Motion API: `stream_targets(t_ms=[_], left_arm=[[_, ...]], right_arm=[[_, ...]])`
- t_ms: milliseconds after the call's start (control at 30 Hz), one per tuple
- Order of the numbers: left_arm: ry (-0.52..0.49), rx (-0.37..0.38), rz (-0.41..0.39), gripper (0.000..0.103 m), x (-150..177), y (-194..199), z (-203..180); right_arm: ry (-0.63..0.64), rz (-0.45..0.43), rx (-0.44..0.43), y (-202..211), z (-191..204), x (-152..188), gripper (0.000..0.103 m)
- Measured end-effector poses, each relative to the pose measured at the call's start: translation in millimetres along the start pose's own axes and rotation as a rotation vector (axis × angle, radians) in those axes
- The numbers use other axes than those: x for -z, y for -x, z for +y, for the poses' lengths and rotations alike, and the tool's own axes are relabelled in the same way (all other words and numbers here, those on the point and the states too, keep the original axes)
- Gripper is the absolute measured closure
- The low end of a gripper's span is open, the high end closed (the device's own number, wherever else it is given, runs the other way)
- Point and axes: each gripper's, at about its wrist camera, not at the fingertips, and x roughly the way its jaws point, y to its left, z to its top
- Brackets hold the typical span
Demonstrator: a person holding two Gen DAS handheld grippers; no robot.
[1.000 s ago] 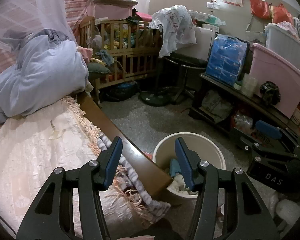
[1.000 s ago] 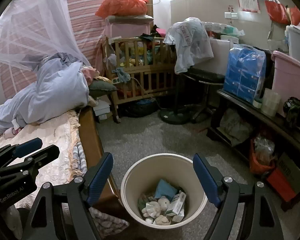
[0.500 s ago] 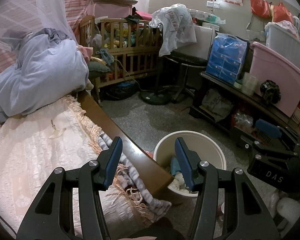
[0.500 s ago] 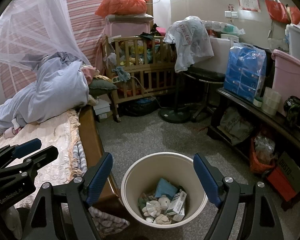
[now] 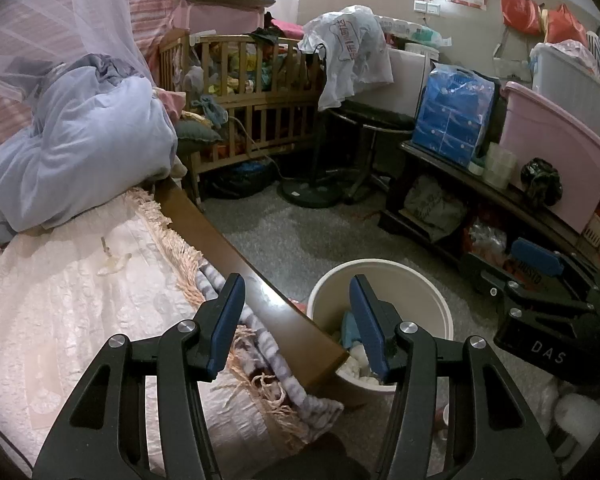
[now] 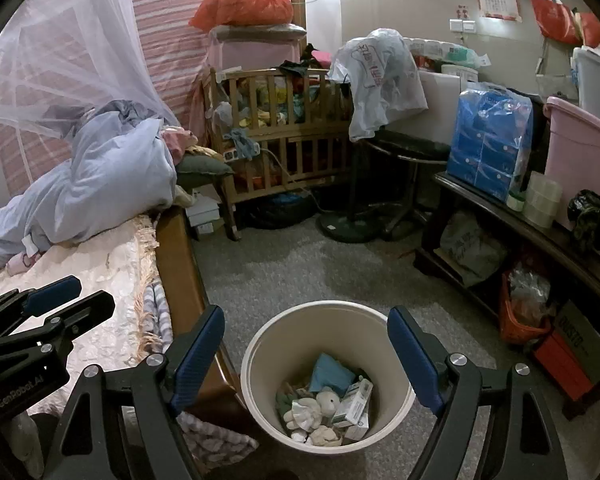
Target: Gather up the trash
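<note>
A cream waste bin (image 6: 260, 360) stands on the grey floor beside the bed's wooden edge. Inside lie crumpled tissues (image 6: 312, 408), a small carton (image 6: 354, 402) and a blue wrapper (image 6: 332, 372). My right gripper (image 6: 306, 344) hovers above the bin, open, with nothing between its blue pads. My left gripper (image 5: 296, 312) is open and empty over the bed's corner, with the bin (image 5: 420, 284) just right of it. Each gripper shows in the other's view: the right one (image 5: 548, 276) and the left one (image 6: 60, 300).
A bed with a pink cover (image 5: 60, 300) and a blue quilt (image 5: 92, 148) fills the left. A wooden crib (image 6: 284, 140), a stool (image 6: 404, 152) and a fan base stand at the back. A dark low shelf (image 6: 500, 216) with boxes and a pink tub (image 5: 556, 136) lines the right.
</note>
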Motion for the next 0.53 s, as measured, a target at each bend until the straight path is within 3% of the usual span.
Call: stream_targets(t_ms=[533], left_arm=[[0.023,-0.001,0.009,0.05,10.1,0.1,16.3]], right_arm=[[0.017,0.019,-0.009,-2.7,9.8,-0.9,0.021]])
